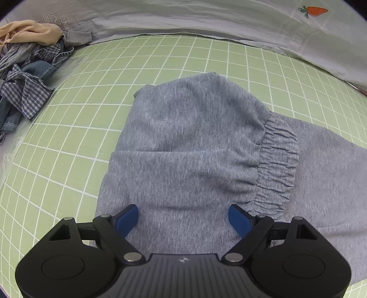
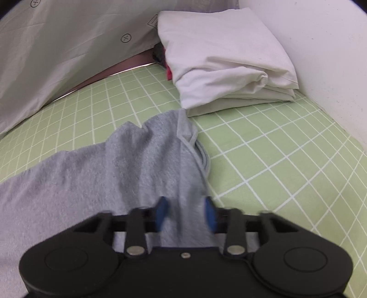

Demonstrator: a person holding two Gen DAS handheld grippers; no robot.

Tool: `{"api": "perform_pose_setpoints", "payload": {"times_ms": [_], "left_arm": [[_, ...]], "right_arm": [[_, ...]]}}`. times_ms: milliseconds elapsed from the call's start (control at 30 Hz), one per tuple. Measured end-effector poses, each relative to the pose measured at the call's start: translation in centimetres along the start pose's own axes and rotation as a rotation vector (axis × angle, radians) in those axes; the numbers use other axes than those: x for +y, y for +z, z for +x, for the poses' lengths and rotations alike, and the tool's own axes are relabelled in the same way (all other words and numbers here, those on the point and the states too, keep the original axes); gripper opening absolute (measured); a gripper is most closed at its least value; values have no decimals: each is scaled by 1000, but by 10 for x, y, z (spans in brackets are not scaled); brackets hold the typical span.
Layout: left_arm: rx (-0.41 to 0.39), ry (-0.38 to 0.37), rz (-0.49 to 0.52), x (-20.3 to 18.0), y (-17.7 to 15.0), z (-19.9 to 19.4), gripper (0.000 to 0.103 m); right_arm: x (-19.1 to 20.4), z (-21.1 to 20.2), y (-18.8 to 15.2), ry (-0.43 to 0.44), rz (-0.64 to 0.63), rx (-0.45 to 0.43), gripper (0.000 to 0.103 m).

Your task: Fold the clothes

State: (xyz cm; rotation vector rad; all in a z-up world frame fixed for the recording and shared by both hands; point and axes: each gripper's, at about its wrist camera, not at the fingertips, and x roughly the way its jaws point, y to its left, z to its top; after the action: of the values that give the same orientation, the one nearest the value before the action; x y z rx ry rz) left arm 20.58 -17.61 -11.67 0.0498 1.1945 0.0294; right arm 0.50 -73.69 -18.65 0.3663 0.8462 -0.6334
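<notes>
- Lying on the green sheet, at its middle: grey sweatpants, already doubled over once, with the elastic waistband resting on top of the lower layer.
- Hovering low over the near edge of the sweatpants: left gripper, jaws spread wide, nothing between the blue pads, only flat cloth under them.
- Hanging over the other end of the sweatpants: right gripper, jaws parted to a middle width, a ridge of grey cloth running up between the pads; looking loose and not pinched, though motion blur is making this hard to judge.
- Ending in a rumpled hem far from the right gripper, just beside the folded white bedding.
- Judging progress: one fold done on the waist side; the leg side beyond the waistband remaining long and wrinkled, so at least one more fold and some smoothing probably needed.
- Waiting far left of the sweatpants, at the sheet's edge: a pile of unfolded clothes, with checked, denim and beige pieces, so most of the task seeming still ahead.
- Lying behind the sweatpants, along the far edge of the sheet: a pale cover with a carrot print.
</notes>
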Motion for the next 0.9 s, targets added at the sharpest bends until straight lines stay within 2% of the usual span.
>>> {"api": "perform_pose_setpoints", "payload": {"times_ms": [133, 300, 567, 733, 800, 900], "left_arm": [[-43, -16, -32, 12, 3, -11, 86], [-86, -31, -101, 40, 3, -22, 86], [-124, -57, -175, 90, -11, -41, 86], [-115, -77, -182, 114, -21, -41, 86], [-107, -89, -166, 119, -24, -40, 86], [-104, -104, -137, 123, -23, -37, 86]], "right_arm": [[12, -4, 4, -44, -31, 16, 10], [39, -39, 14, -58, -69, -77, 10], [134, -97, 8, 46, -233, -193, 9], [224, -115, -29, 162, -300, -188, 9], [259, -118, -62, 216, -311, -165, 9], [304, -110, -107, 247, -334, -95, 11]]}}
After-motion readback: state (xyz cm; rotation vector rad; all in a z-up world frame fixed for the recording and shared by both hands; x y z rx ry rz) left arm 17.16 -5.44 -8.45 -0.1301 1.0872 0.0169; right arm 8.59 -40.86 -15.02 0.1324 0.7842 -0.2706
